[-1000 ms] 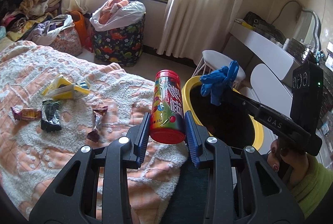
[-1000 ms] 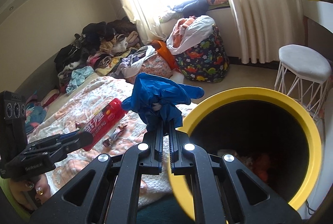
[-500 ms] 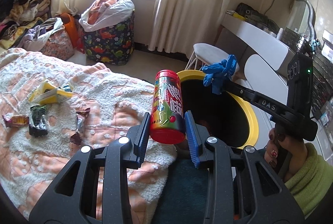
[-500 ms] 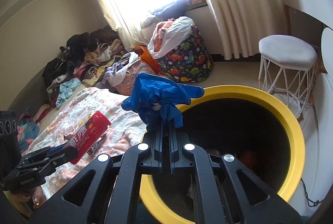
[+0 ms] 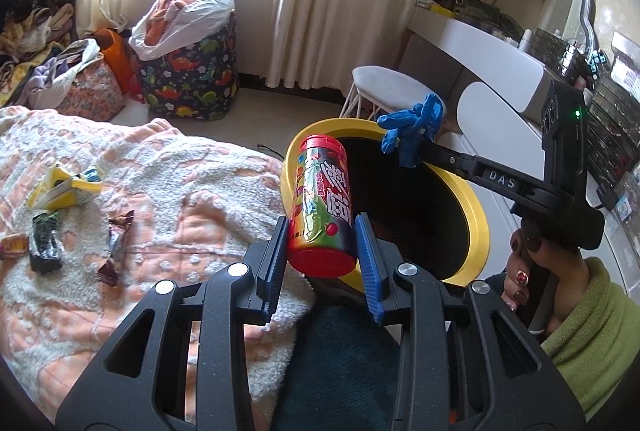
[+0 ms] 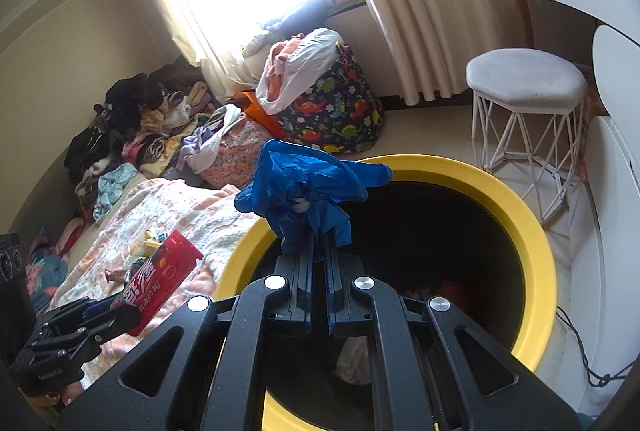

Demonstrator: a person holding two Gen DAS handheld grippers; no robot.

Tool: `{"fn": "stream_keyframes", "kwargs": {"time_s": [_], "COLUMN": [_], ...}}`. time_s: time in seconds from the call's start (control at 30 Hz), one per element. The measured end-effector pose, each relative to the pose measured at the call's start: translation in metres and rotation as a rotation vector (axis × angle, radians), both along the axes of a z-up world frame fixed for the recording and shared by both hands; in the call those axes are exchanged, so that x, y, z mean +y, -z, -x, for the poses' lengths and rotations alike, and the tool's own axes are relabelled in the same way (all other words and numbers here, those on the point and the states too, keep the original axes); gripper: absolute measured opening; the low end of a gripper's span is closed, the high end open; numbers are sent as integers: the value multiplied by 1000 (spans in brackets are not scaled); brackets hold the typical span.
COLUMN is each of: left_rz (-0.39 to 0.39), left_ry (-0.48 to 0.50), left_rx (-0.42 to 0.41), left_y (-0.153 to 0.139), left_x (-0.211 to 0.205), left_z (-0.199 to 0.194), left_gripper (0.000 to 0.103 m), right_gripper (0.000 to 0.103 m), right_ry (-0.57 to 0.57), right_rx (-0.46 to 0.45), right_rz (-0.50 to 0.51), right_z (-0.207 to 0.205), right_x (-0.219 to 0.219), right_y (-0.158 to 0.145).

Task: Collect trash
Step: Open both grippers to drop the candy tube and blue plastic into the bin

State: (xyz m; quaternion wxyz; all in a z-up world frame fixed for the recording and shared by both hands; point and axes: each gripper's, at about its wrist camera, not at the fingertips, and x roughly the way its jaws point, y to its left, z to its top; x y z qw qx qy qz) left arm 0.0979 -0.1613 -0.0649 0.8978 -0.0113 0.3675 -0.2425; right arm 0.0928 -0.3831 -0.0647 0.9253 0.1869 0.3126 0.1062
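Red canister upright-tilted, left tongs gripping | right tongs clamp blue glove

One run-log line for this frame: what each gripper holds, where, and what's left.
left gripper: shut on red can | right gripper: shut on blue glove, over yellow bin | left: wrappers on blanket

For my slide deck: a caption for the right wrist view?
Right gripper pinches a crumpled blue glove over the yellow-rimmed bin.
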Motion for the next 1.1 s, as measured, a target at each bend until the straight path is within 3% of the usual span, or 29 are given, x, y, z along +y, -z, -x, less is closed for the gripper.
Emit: {"fn": "stream_keyframes", "kwargs": {"time_s": [0.67, 0.77, 0.83, 0.87, 0.9, 1.1], "left_rz": [-18, -15, -9, -11, -9, 0], "left_ry": [47, 41, 31, 15, 6, -67], "left_rx": [51, 62, 70, 66, 67, 29], "left_y": [21, 23, 25, 25, 25, 19], "left_x": [-34, -36, -36, -35, -34, -18], "left_z": [-25, -33, -37, -39, -40, -37], "left_gripper": [26, 26, 27, 27, 33, 74], "right_gripper": [6, 8, 16, 28, 38, 49], "right_ry": [56, 66, 72, 79, 85, 90], "right_rx": [87, 106, 113, 118, 116, 81], "right_rz": [-19, -25, -31, -30, -32, -12], "right_z": [-5, -7, -8, -7, -7, -5], "right_x": [-19, -20, -21, -21, -22, -17], "right_y": [22, 25, 26, 27, 27, 20]}}
